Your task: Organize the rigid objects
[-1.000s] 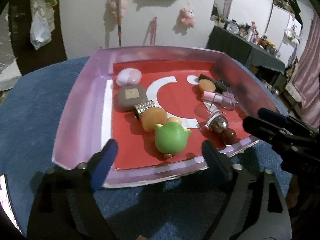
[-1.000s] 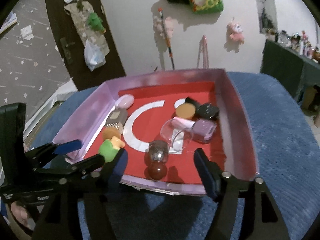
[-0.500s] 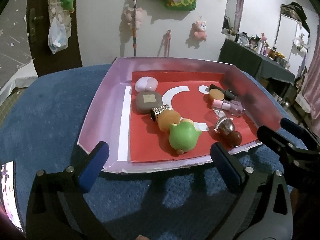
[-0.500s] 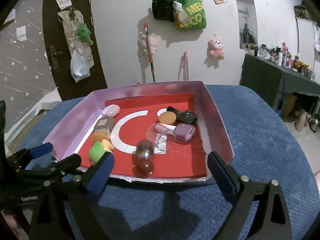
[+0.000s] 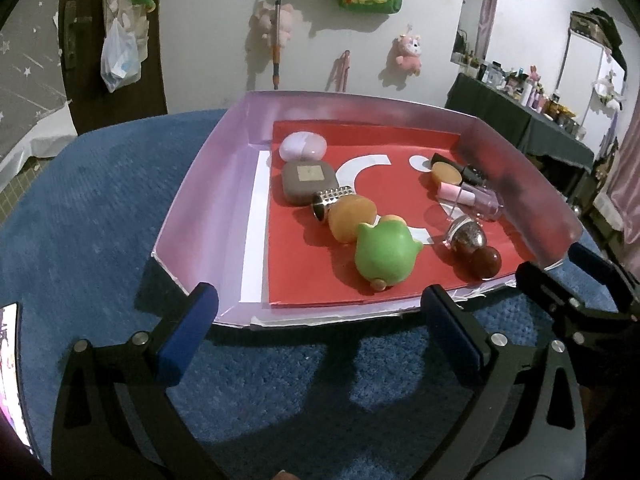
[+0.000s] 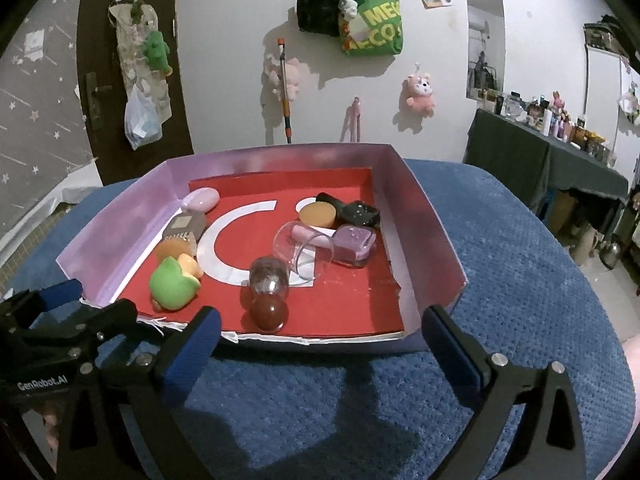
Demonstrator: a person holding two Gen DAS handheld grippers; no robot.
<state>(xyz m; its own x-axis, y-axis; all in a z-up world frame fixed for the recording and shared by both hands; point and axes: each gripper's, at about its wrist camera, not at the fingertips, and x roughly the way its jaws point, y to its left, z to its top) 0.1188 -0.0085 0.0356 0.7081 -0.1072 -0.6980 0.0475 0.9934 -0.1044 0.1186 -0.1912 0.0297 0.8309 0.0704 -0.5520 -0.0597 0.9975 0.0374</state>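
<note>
A pink-walled cardboard tray (image 5: 208,184) with a red floor sits on a blue carpeted surface; it also shows in the right wrist view (image 6: 416,216). Inside lie a green frog-shaped toy (image 5: 385,254) (image 6: 172,285), an orange round piece (image 5: 352,216), a grey square case (image 5: 308,182), a lilac oval case (image 5: 303,146), a dark bottle with a brown ball cap (image 5: 474,246) (image 6: 269,292), a clear cup (image 6: 303,249), a purple bottle (image 6: 355,245) and an orange disc (image 6: 318,215). My left gripper (image 5: 318,338) and right gripper (image 6: 320,344) are open and empty, in front of the tray's near edge.
Blue carpet (image 5: 80,216) surrounds the tray. A dark door (image 6: 132,68) and a white wall with hanging plush toys and bags (image 6: 370,20) stand behind. A dark cluttered table (image 6: 548,160) is at the right. A phone screen edge (image 5: 10,364) shows at far left.
Both grippers have pulled back and up from the tray, staying open. The tray now looks farther off and more of the room shows. The objects inside have not moved.
</note>
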